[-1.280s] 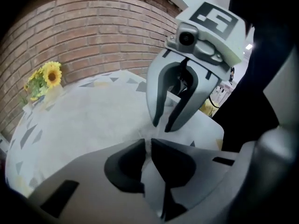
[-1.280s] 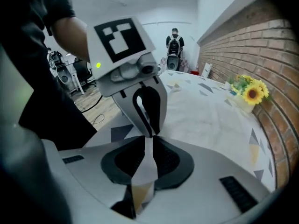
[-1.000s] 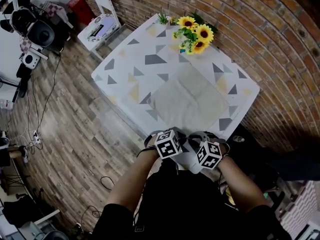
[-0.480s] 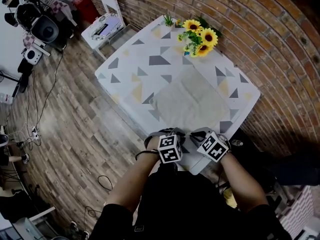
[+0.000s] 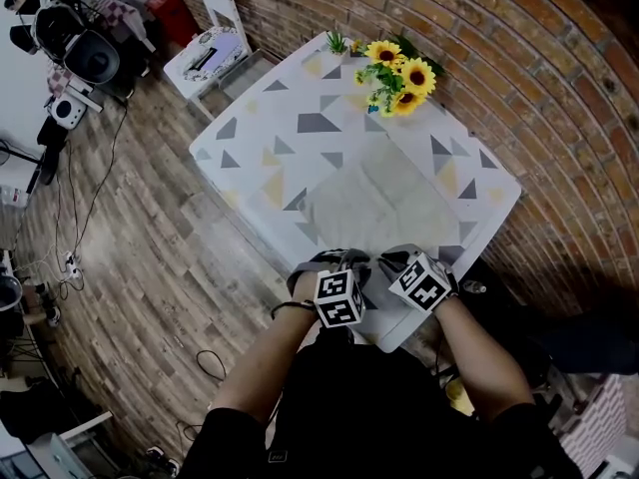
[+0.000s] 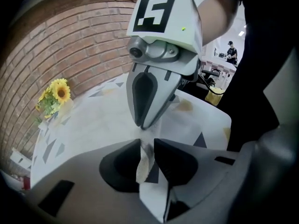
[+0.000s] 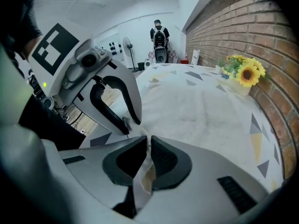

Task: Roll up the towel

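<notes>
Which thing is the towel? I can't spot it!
Find the table beside the brick wall; its white top is dotted with grey and yellow triangles. The towel lies flat on the half nearer the person, away from the sunflowers. It is the one plain, pale rectangle there, with no triangles on it.

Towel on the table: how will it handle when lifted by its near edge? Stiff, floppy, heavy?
Probably floppy: the towel lies flat against the table, and its near edge crumples into a thin fold. Likely light for its size, since it looks thin. If pushed, it would probably bunch up rather than slide as one piece.
</notes>
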`<state>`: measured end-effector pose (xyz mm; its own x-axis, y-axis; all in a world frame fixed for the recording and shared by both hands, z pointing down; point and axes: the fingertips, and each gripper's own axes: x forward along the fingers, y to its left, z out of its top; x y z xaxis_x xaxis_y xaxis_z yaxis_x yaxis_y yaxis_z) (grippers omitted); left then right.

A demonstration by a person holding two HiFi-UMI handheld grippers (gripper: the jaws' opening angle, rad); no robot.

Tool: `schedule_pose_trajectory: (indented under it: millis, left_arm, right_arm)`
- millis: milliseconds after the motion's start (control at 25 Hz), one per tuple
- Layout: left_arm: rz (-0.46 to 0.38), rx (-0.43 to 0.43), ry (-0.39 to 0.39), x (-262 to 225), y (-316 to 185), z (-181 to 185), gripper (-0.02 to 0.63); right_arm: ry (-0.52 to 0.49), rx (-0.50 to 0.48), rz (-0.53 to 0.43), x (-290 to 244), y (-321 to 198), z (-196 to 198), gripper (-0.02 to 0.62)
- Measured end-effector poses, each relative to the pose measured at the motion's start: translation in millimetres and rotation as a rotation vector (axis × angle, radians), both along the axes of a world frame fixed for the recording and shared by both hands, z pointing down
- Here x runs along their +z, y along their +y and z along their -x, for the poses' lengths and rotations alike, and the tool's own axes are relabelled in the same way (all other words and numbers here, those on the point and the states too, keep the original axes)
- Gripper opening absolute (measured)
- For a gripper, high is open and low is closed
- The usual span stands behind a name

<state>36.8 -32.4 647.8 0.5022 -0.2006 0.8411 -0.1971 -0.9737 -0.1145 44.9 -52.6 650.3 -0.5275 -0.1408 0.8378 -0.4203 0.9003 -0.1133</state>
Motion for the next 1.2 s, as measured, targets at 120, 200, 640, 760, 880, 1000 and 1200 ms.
schedule_pose_trajectory:
  millis: [120,200,640,760,880,1000,1200]
  left_arm:
    - [0.018,-0.027,-0.002,3,-5,-1,0.068]
    - [0.054,-0.062,0.004,7,-10,1,0.049]
    - [0.024,-0.136,-0.027,-2,-20,5,0.176]
    - [0.007,-0.089,-0.070,1,-14,-1,0.176]
    - [0.011,-0.087,-0.105,9,-12,-4,0.175]
    - [0.008,-0.133,-0.114,13,-21,-2,0.144]
    - [0.023,-0.149,-0.084,11,-35,0,0.112]
  right_arm:
    - [0.007,0.011,-0.027,-2,-8,-3,0.076]
    - [-0.007,-0.002,-0.068,-10,-9,-5,0.091]
    - [0.063,-0.153,-0.152,5,10,-14,0.132]
    - [0.033,-0.141,-0.165,0,1,-13,0.103]
    - [0.002,-0.128,-0.173,-7,-7,-14,0.072]
    - [-0.008,-0.135,-0.188,-11,-11,-15,0.072]
    - [-0.022,-0.192,-0.189,-15,-5,-8,0.136]
